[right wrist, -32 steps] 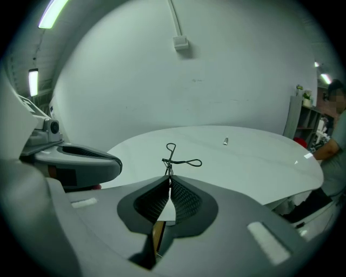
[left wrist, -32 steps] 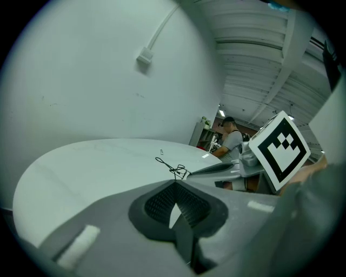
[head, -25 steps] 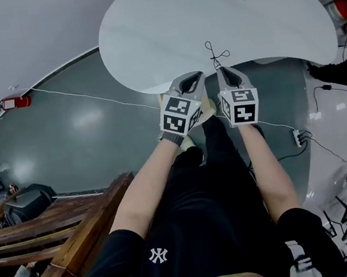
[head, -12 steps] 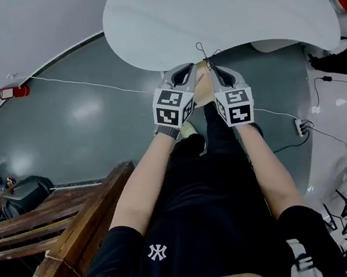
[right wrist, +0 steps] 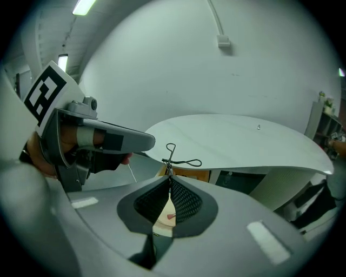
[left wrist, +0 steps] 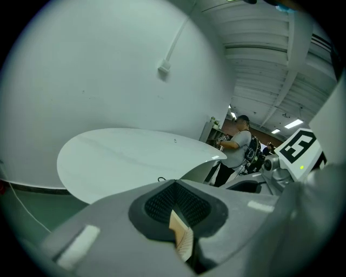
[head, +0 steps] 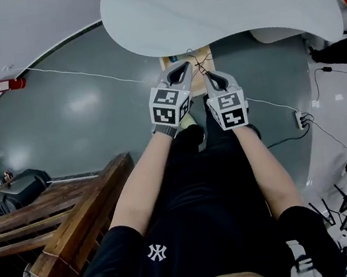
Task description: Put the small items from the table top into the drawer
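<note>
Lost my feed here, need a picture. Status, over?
Left tongs shut, nothing seen in them. Right tongs shut on wire clip, over open drawer. Clip not yet released. Nothing blocking the drawer.

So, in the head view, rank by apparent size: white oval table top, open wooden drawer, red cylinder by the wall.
1. White oval table top
2. Open wooden drawer, partly hidden
3. Red cylinder

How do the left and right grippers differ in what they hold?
The left gripper is shut on a tan ribbed-edged piece; the right gripper, on a thin black wire loop. The tan piece sits low in the left gripper's jaws; the wire loop pokes past the right gripper's. Both are shut.
</note>
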`<state>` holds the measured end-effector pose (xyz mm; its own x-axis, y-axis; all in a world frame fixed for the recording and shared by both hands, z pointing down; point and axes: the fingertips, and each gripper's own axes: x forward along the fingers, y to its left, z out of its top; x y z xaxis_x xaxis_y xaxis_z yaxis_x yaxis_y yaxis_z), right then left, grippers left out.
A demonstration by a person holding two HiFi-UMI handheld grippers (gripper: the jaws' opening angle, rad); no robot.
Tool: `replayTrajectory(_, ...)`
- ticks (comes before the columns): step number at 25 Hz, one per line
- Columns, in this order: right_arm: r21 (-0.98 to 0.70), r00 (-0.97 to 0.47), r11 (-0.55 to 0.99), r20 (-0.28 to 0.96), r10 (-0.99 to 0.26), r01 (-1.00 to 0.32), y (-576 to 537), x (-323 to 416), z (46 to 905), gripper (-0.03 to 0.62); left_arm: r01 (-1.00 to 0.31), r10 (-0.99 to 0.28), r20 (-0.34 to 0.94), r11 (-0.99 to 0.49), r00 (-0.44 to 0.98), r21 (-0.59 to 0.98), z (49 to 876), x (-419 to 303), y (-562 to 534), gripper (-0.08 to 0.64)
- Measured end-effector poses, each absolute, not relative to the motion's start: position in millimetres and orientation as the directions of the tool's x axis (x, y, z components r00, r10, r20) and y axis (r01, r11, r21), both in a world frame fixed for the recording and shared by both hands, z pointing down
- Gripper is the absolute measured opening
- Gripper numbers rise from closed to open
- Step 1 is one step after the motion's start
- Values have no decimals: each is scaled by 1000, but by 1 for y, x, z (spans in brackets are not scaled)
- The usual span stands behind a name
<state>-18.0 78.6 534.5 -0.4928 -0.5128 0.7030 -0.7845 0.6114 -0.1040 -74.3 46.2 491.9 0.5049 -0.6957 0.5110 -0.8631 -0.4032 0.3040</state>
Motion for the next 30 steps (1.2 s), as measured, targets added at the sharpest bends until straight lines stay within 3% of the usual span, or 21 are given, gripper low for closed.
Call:
replayTrajectory(11, -116, -476, 692, 804, -356, -713, 106, -42, 599, 37, -888, -696, 553, -328, 457, 321, 531, -100, 68, 0)
replayTrajectory(30, -91, -372, 745, 902, -220, -661, 77, -66, 683, 38, -901, -687, 589, -262, 425, 344, 581, -128, 52, 0)
